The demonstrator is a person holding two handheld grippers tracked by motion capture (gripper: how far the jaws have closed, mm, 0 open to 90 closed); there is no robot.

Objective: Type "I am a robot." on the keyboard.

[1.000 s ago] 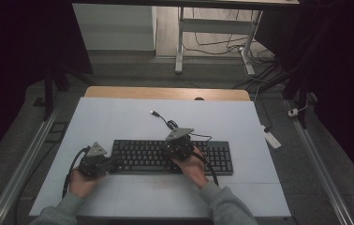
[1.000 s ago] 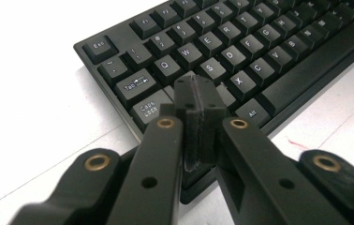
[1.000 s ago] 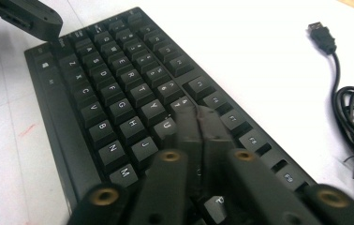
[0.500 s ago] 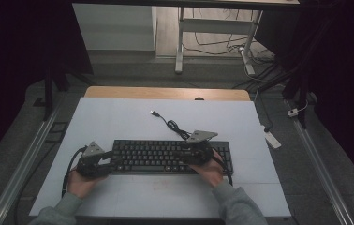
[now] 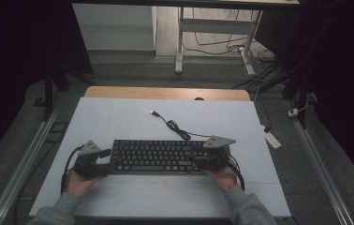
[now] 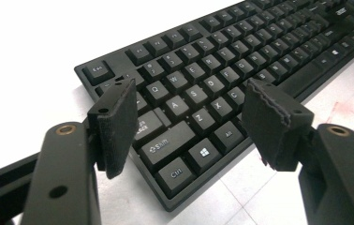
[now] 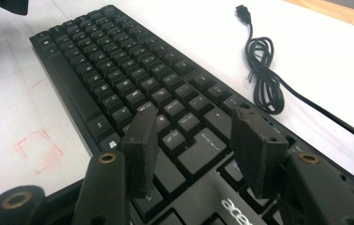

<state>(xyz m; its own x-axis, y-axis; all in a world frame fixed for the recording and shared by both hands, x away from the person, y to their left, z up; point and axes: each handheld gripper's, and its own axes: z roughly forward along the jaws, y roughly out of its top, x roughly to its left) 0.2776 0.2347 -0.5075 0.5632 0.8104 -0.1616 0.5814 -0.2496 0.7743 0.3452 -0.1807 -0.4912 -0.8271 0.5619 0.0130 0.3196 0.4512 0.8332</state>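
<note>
A black keyboard [image 5: 158,156] lies across the white table top [image 5: 119,117], and its black cable [image 5: 175,126] curls away behind it to a USB plug [image 5: 154,113]. My left gripper [image 5: 106,161] sits at the keyboard's left end. In the left gripper view this gripper [image 6: 189,101] has just been opening, its pads standing apart over the left corner of the keyboard [image 6: 240,51] without pressing on it. My right gripper [image 5: 198,159] is at the keyboard's right end. In the right gripper view it [image 7: 196,122] has also just been opening, above the right-hand keys [image 7: 119,61], near the coiled cable [image 7: 264,79].
Faint red marks [image 7: 39,150] show on the table in front of the keyboard. A wooden edge [image 5: 165,93] runs along the table's back. On the floor to the right lies a white power strip [image 5: 271,138], and metal rails [image 5: 30,159] flank the table.
My right hand slid to the right along the keyboard, from its middle to its right end. The left hand stayed at the left end.
</note>
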